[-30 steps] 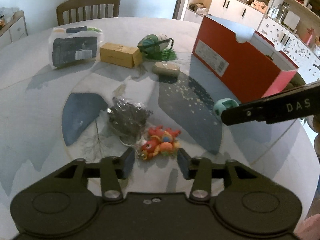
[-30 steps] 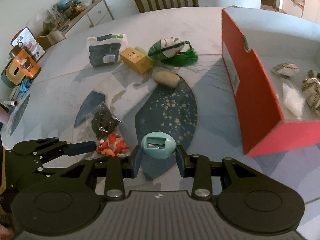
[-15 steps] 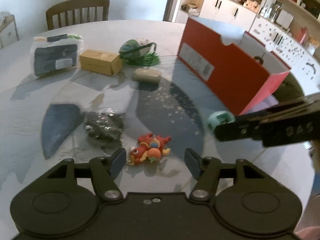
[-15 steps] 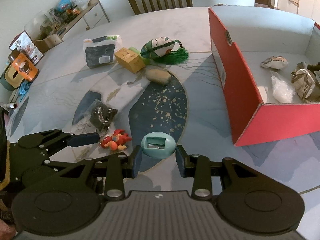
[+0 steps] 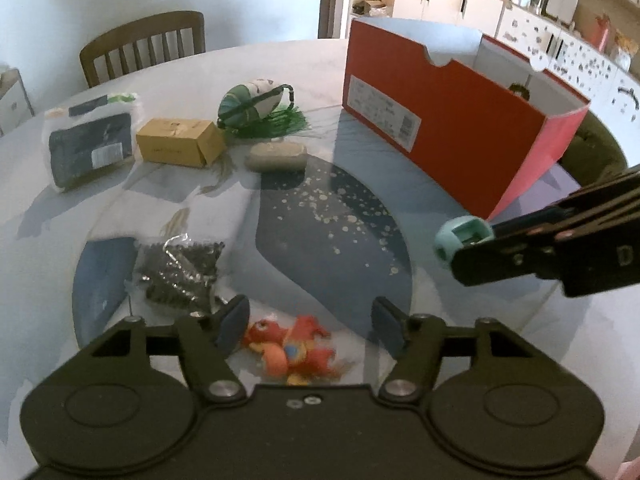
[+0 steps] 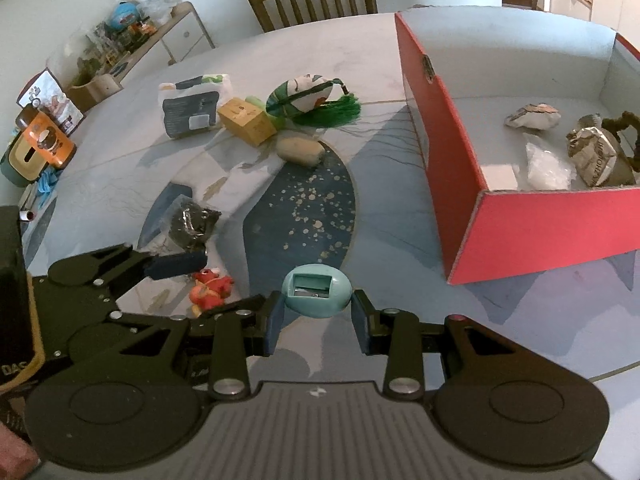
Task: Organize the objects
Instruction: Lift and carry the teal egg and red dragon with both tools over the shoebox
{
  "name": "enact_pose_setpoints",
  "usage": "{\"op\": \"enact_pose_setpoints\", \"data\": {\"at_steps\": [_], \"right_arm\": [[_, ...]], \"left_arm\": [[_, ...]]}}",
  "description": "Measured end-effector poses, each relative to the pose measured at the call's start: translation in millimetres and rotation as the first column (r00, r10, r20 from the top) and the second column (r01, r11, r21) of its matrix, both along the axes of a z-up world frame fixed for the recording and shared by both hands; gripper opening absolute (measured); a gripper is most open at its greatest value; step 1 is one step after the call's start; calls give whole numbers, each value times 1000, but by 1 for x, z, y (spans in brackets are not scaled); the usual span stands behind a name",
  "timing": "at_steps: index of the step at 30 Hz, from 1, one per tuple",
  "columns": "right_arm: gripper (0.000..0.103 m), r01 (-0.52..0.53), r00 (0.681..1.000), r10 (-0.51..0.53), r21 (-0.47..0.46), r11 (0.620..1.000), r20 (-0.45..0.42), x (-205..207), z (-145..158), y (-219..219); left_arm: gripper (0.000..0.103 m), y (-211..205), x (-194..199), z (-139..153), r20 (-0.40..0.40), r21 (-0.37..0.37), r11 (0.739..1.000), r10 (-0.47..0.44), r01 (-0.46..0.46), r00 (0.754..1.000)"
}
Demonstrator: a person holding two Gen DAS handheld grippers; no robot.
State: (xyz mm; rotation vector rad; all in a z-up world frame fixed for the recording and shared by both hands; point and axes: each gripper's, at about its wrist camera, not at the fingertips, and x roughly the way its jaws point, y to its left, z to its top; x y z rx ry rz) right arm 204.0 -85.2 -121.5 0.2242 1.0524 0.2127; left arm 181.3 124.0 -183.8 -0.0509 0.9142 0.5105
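Fingers of the right gripper clamp a teal sharpener, now lifted toward the red box. Left gripper has spread wide around the red toy, ready to grasp.

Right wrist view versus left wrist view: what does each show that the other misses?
Only the right wrist view looks into the red box, showing crumpled wrappers and a clear bag inside, plus the side shelf clutter. Only the left wrist view shows the white cabinets behind the box. Both show the teal egg-shaped sharpener gripped in the right hand-held gripper, the open left hand-held gripper around the red toy, the yellow box and the chair.
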Motion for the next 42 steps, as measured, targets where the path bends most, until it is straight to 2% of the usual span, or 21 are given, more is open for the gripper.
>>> {"op": "enact_pose_setpoints", "data": {"at_steps": [7,10,16,25,37,42], "right_arm": [[35,8,1000,-8,16,1000,0,-6,-1,-10],[35,8,1000,-8,23,1000,-3,-8,-3,-14],[35,-7,1000,7,29,1000,-4,-12,-5,-16],[35,-50,998,49,36,998,29,-23,8,-23],[35,-104,987,99,30,994,130,-36,64,-58],[35,-111,979,107,17,994,173,-32,85,-81]], "left_arm": [[59,-4,-10,2,-8,-6,998,55,-56,998],[58,-11,-12,-1,-27,26,998,52,-52,998],[57,-14,-12,-1,-25,22,998,63,-63,998],[56,-27,-17,2,-17,17,995,99,-99,995],[56,-61,4,64,107,-25,997,80,-78,991],[56,-75,27,95,146,-2,999,43,-43,988]]}}
